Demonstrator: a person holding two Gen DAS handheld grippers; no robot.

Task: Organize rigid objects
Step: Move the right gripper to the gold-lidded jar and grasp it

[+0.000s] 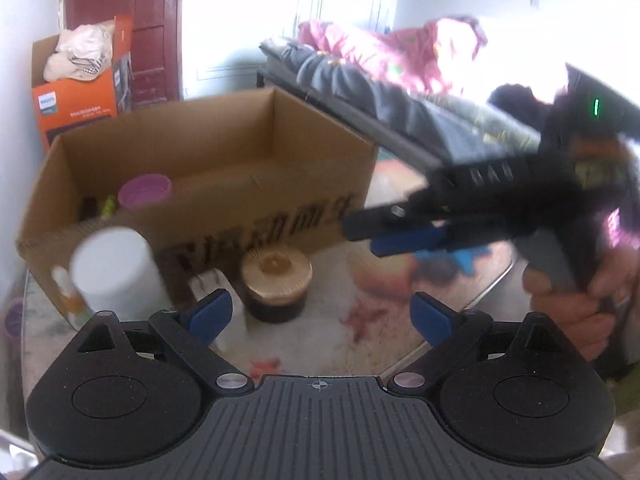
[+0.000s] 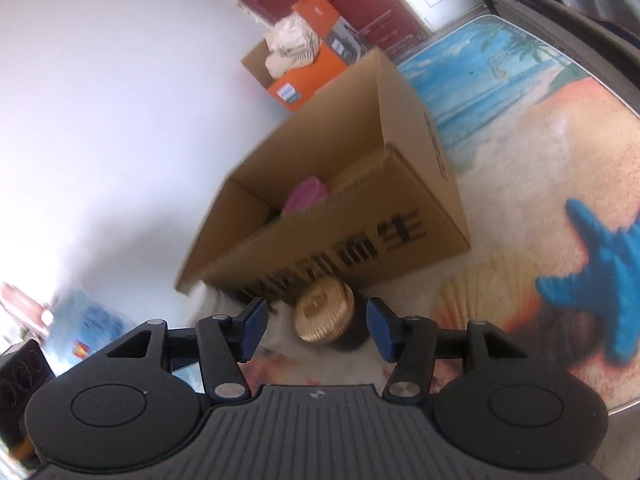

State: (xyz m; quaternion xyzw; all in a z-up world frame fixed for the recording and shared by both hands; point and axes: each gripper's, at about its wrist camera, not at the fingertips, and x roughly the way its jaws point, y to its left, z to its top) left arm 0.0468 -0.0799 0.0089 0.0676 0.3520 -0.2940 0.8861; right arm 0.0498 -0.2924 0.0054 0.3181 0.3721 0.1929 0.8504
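The gold-lidded jar (image 2: 324,316) stands upright on the worktop (image 2: 520,184), just in front of the printed wall of the cardboard box (image 2: 416,184), so it reads as the next thing due to go in. It sits on the box's near side, within easy reach of both hands. The right gripper (image 2: 316,330) points down at it with its jaws partly apart and the jar showing in the gap beyond them; the pads touch nothing, which suits an approach rather than a hold. The left gripper (image 1: 320,314) is spread wide and empty, aimed the same way. A white bottle (image 1: 116,272) stands close at its left, blurred, near the box's corner, and a small white thing beside the jar is too blurred to name. Inside the box a pink lid (image 1: 146,190) and something yellow-green already lie against the left end, leaving most of the floor free for more. An orange box (image 1: 80,92) with cloth in it stands well behind.
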